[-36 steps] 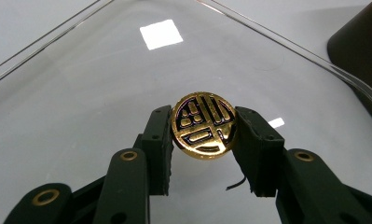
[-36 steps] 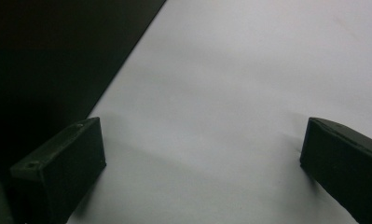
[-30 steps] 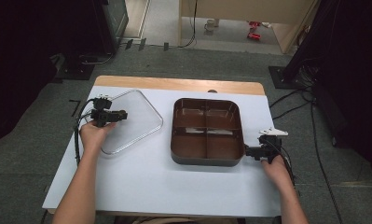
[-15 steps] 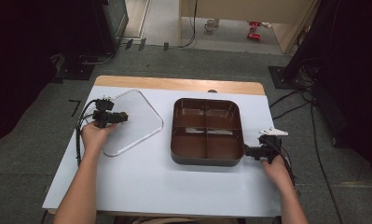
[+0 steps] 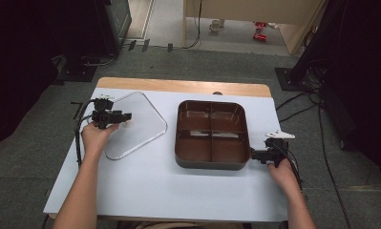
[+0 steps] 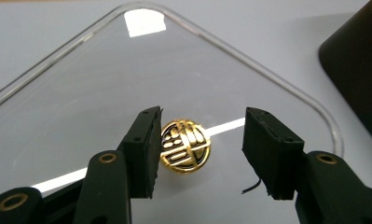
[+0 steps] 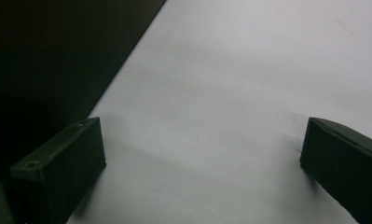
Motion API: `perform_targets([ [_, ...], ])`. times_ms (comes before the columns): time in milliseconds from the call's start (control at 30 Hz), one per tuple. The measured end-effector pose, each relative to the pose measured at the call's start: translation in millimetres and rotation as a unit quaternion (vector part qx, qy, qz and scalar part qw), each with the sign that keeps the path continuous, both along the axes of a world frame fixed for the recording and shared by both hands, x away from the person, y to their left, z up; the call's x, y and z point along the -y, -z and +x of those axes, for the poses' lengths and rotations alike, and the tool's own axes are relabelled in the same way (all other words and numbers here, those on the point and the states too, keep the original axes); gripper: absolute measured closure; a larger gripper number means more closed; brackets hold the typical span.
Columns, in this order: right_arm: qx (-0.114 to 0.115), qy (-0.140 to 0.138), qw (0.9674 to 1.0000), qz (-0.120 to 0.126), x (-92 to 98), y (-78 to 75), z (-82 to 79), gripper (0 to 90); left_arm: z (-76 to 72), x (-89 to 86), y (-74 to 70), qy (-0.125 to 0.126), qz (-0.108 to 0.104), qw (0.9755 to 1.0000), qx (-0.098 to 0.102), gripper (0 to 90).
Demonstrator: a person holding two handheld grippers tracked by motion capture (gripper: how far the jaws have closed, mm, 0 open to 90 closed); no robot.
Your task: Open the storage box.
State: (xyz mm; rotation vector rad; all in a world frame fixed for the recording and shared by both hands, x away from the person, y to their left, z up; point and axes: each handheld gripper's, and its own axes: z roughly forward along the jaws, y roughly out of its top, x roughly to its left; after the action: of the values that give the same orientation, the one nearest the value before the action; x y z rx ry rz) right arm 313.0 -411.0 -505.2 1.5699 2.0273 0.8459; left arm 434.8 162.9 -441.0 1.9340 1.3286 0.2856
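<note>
A clear plastic lid (image 5: 142, 129) lies flat on the white table at the left, with a round gold emblem (image 6: 186, 145) on it. My left gripper (image 5: 125, 116) reaches over the lid. Its jaws have just been opening and now stand apart (image 6: 201, 135), with the emblem between them, right against the left pad and clear of the right one. A dark brown tray (image 5: 212, 165) with several compartments sits in the middle. My right gripper (image 5: 253, 155) rests at the tray's near right corner, open (image 7: 202, 158), with bare tabletop between its jaws.
The tray's dark wall (image 7: 48, 56) stands close to the left of my right jaws. The white table (image 5: 178, 191) has free room in front. A wooden strip (image 5: 178, 86) runs along its far edge. Cables trail off both grippers.
</note>
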Motion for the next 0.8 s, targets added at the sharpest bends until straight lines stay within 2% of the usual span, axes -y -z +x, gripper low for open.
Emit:
perform_targets([
  [133, 0.0, 0.0, 1.0, 0.0, 0.0, 0.0, 0.0, 0.0, -2.5, 3.6, -6.9, 0.006, -0.009, 0.9999, 0.01, 44.4],
  [333, 0.0, 0.0, 1.0, 0.0, 0.0, 0.0, 0.0, 0.0, -8.0, 21.1, -15.1, 0.033, -0.009, 0.9991, 0.024, 40.2],
  [500, 0.0, 0.0, 1.0, 0.0, 0.0, 0.0, 0.0, 0.0, -11.3, 37.5, -17.0, 0.061, -0.01, 0.9975, 0.034, 37.6],
  [667, 0.0, 0.0, 1.0, 0.0, 0.0, 0.0, 0.0, 0.0, -11.8, 48.2, -15.1, 0.076, -0.016, 0.9965, 0.029, 36.5],
  [700, 0.0, 0.0, 1.0, 0.0, 0.0, 0.0, 0.0, 0.0, -11.3, 52.3, -13.0, 0.082, -0.022, 0.9961, 0.023, 36.3],
  [800, 0.0, 0.0, 1.0, 0.0, 0.0, 0.0, 0.0, 0.0, -11.7, 59.5, -9.8, 0.083, -0.021, 0.9962, 0.015, 35.8],
])
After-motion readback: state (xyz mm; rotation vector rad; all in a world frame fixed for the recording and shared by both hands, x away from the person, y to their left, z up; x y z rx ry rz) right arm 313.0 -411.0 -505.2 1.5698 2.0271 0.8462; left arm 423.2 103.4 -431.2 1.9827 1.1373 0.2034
